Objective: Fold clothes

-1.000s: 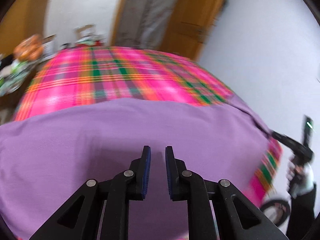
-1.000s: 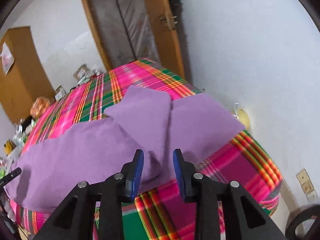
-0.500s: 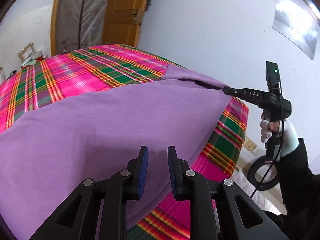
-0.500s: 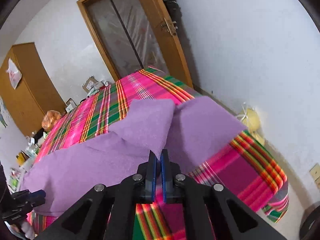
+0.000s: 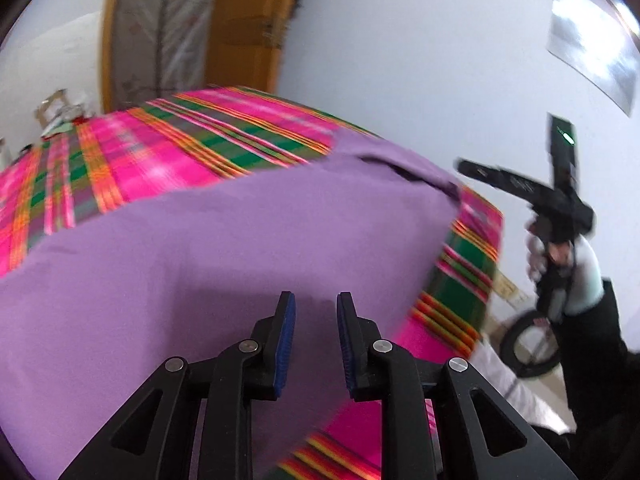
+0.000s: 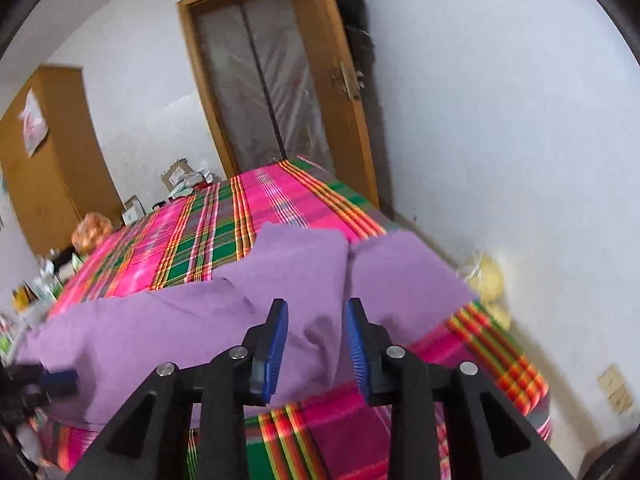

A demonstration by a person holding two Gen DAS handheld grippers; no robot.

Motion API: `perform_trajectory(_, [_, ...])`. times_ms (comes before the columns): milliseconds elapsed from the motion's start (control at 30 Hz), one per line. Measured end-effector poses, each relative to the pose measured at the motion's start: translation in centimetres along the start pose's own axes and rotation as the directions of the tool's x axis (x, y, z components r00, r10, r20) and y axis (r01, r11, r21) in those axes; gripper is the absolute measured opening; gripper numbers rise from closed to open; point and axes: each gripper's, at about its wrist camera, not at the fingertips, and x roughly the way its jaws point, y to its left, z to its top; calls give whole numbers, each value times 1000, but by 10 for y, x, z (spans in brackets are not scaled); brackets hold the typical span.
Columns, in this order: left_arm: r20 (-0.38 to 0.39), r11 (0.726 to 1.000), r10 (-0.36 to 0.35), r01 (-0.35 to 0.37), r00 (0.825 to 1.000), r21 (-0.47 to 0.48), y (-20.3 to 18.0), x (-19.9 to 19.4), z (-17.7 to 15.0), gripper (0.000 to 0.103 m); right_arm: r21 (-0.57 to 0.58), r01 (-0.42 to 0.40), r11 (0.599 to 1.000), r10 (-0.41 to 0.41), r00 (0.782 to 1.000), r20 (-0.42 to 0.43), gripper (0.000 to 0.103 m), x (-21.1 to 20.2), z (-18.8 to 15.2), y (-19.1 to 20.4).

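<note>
Plaid bedspread (image 6: 224,236) carries the purple garment (image 6: 192,320), with a wooden door (image 6: 336,92) beyond, while left gripper (image 5: 316,340) and right gripper (image 6: 316,348) both hover with fingers apart, empty.

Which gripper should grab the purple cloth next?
Probably the right gripper: its open fingers sit around a raised fold of the purple cloth. The left gripper, also open, faces only flat cloth.
</note>
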Motion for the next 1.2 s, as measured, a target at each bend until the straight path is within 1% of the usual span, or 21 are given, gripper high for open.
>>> perform_trajectory(100, [9,996,63,-62,998,-71,25,2,7,22,-89,-8,996,7,1000,-9,32,10,8,17])
perform_trajectory(200, [5,985,112,-110,994,-129,46,6,9,22,-226,-4,974,-9,998,-59,33,32,14,43])
perform_trajectory(300, [-20,977,76,-79,997,-197,60,10,7,22,-274,-4,962,-23,995,-92,33,50,17,53])
perform_trajectory(500, [-32,974,56,-61,998,-219,63,12,7,22,-351,-7,936,-51,987,-155,33,85,22,71])
perform_trajectory(600, [-25,970,34,-39,999,-239,67,8,4,22,-388,-10,921,-67,980,-185,32,102,24,79])
perform_trajectory(633, [-22,968,24,-29,999,-249,68,7,3,22,-401,-12,916,-73,978,-195,20,108,25,82])
perform_trajectory(667, [-19,966,16,-20,1000,-257,70,6,3,22,-413,-13,911,-79,976,-205,11,114,26,85])
perform_trajectory(700, [-17,965,9,-13,1000,-263,71,5,2,22,-391,-22,920,-61,978,-200,11,112,30,81])
perform_trajectory(733, [-15,963,3,-7,1000,-268,72,5,2,22,-343,-37,939,-28,982,-185,5,107,35,72])
perform_trajectory(767, [-14,962,-1,-3,1000,-272,73,6,2,22,-290,-36,956,-12,987,-162,3,101,40,61])
perform_trajectory(833, [-12,960,-10,6,1000,-279,74,7,2,22,-185,-22,983,1,994,-110,3,88,50,36])
perform_trajectory(867, [-10,959,-14,11,1000,-283,75,7,2,22,-106,-19,994,10,997,-81,3,81,56,18])
perform_trajectory(933, [-5,955,-28,26,1000,-296,77,7,1,22,42,-22,999,24,999,-37,3,68,63,-18])
perform_trajectory(1000, [-2,952,-37,35,999,-304,79,8,1,22,216,-21,976,20,1000,6,3,54,63,-60])
perform_trajectory(1067, [-1,952,-38,36,999,-305,79,8,1,22,363,-12,932,2,1000,30,3,45,56,-99])
perform_trajectory(1133, [-1,951,-39,37,999,-306,79,7,1,22,461,-1,887,-11,1000,23,3,43,44,-129])
perform_trajectory(1200, [0,951,-41,38,999,-307,79,6,1,22,535,-11,845,18,1000,-9,3,51,28,-151])
